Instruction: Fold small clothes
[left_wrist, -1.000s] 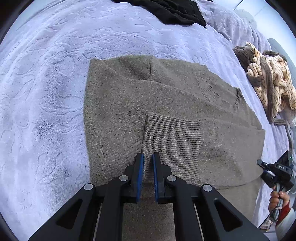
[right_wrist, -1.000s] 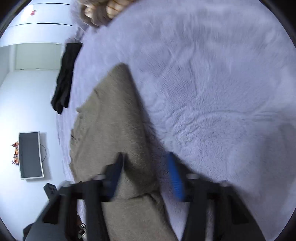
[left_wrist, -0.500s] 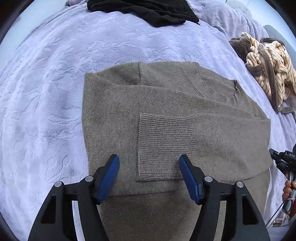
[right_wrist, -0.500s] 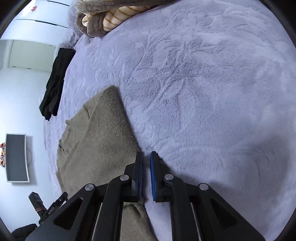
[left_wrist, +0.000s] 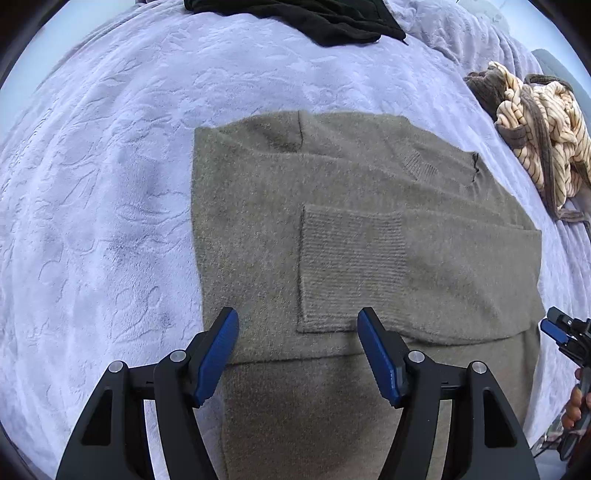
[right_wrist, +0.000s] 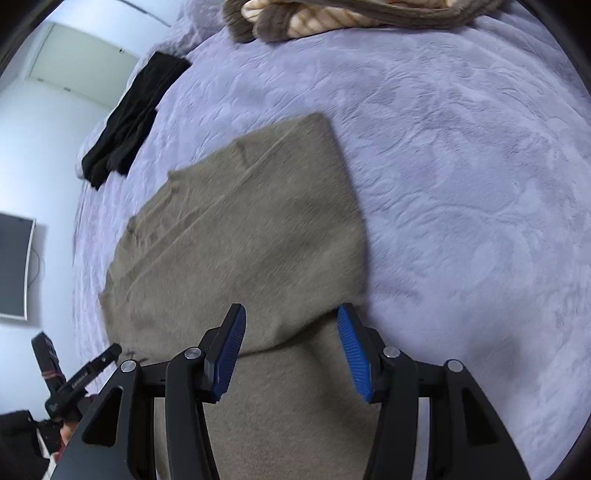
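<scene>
Closest in, the left claw (left_wrist: 297, 345) hangs let go and wide over the brown sweater (left_wrist: 351, 236), and the right claw (right_wrist: 290, 349) is opening with nothing pinched at the sweater's side edge. The sweater lies flat on the purple bed (left_wrist: 110, 206), sleeves already tucked in, but it looks like the bottom half is not folded up yet. Farther off wait a striped top (left_wrist: 535, 136) at two o'clock and a black one (left_wrist: 295, 18) at twelve.

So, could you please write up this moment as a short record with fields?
surface: lavender embossed blanket
main garment: olive knit sweater, partly folded, ribbed cuff lying on top
other clothes: black garment at the far edge; striped cream-and-brown knit to the right
left gripper: open above the sweater, holding nothing
right gripper: jaws opening over the sweater's edge, nothing pinched
</scene>
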